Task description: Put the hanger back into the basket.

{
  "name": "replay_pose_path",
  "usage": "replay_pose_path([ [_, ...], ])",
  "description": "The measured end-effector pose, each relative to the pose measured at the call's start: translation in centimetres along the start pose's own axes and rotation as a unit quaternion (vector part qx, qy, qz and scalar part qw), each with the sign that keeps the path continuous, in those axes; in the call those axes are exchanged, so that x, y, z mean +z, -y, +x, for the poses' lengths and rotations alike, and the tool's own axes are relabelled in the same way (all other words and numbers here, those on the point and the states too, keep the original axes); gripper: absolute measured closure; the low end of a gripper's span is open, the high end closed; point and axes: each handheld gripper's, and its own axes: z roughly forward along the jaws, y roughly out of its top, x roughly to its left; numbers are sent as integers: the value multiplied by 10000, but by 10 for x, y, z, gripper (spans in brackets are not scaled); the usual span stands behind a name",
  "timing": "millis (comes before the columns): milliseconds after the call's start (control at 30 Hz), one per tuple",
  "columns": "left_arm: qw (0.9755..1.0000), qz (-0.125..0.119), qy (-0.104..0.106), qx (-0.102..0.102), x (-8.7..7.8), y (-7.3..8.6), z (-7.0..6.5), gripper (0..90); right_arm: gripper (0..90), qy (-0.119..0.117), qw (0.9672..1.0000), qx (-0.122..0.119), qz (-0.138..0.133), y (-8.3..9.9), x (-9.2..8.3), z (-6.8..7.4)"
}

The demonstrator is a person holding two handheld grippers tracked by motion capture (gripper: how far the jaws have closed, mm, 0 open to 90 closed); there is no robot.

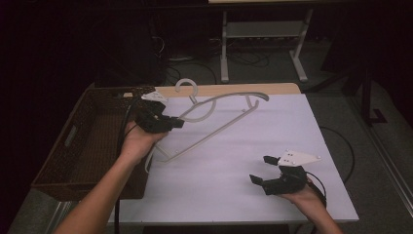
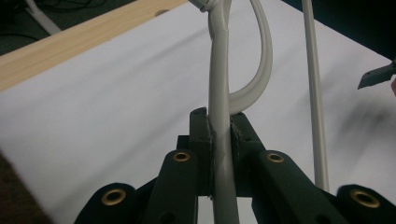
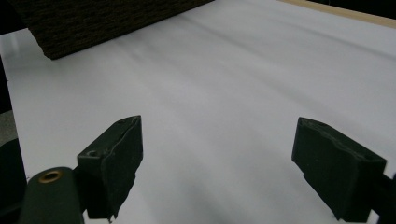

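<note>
Evidently light and stiff, the white hanger [image 1: 214, 119] at the desk's [image 1: 272, 146] far left tilts up from the left gripper [image 1: 168, 122], pinched on its slim, slippery-looking arm near the hook, while the right gripper [image 1: 265, 170] rests spread and empty at near right.

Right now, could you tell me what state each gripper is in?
Left gripper: closed on the white hanger.
Right gripper: open, nothing between its jaws.

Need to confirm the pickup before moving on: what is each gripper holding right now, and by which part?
The left gripper is shut on the white hanger, its fingers clamping one curved shoulder arm. The right gripper is open, holding nothing.
</note>
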Motion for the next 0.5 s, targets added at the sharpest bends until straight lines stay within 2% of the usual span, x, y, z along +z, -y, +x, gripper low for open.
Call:
replay_pose_path([
  [267, 9991, -243, -177, -292, -36, 6, 33, 824, 152, 5, 10000, 53, -19, 0, 0, -1],
  [500, 9979, -289, -414, -411, -63, 17, 58, 824, 150, 20, 10000, 54, -30, 0, 0, 0],
])
